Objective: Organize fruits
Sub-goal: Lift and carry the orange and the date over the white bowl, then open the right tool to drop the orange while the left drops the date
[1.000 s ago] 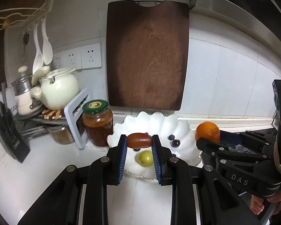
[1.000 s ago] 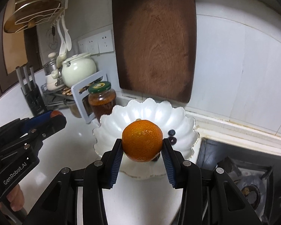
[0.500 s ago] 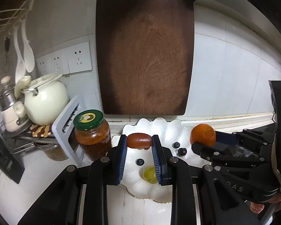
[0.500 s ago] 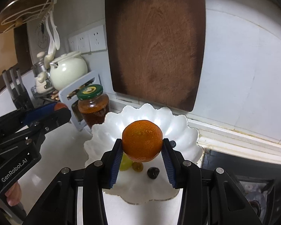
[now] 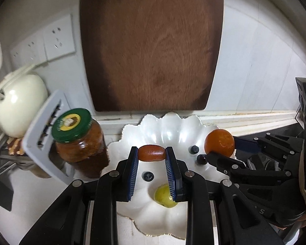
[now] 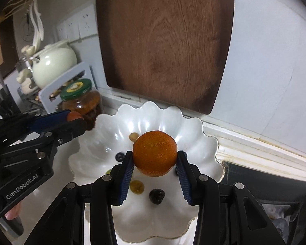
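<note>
My left gripper is shut on a small red-brown oblong fruit and holds it above the white scalloped bowl. My right gripper is shut on an orange above the same bowl; the orange also shows in the left wrist view. In the bowl lie a green grape, blueberries and a dark grape. The left gripper shows at the left of the right wrist view.
A jar with a green lid stands left of the bowl. A dark wooden cutting board leans on the wall behind. A cream teapot and a rack are at far left. A stove lies right.
Both grippers have moved forward over the bowl with their fruits still held. The bowl and cutting board now look larger and nearer.
</note>
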Available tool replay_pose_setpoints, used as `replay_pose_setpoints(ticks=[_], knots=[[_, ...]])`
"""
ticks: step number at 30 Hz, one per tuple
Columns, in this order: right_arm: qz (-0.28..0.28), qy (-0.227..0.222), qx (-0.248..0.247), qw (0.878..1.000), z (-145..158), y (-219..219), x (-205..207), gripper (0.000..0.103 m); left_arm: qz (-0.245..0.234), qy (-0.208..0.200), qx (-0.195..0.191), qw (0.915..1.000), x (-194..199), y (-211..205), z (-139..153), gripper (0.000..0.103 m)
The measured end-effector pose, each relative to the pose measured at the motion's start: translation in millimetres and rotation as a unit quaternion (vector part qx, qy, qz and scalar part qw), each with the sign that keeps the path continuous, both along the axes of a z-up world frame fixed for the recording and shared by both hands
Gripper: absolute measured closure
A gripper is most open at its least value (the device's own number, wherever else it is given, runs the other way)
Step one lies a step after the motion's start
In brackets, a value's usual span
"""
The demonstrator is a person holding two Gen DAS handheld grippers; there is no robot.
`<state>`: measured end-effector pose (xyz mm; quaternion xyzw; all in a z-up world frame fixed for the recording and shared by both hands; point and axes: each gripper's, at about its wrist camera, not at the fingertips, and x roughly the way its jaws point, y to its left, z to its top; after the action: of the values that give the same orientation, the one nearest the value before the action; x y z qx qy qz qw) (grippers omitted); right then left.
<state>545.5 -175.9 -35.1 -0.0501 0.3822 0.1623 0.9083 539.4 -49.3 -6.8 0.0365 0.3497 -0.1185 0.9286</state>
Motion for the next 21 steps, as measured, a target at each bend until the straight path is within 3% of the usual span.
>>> replay_pose_setpoints(ticks=[11, 21], knots=[[-0.019, 0.057, -0.004, 0.998, -33, -2, 35, 0.06, 0.005, 0.07, 0.006, 0.9975, 43, -10, -38, 0.076], [-0.027, 0.079, -0.012, 0.996, -48, -3, 48, 0.059, -0.005, 0.12, 0.013, 0.9927, 63, -16, -68, 0.073]])
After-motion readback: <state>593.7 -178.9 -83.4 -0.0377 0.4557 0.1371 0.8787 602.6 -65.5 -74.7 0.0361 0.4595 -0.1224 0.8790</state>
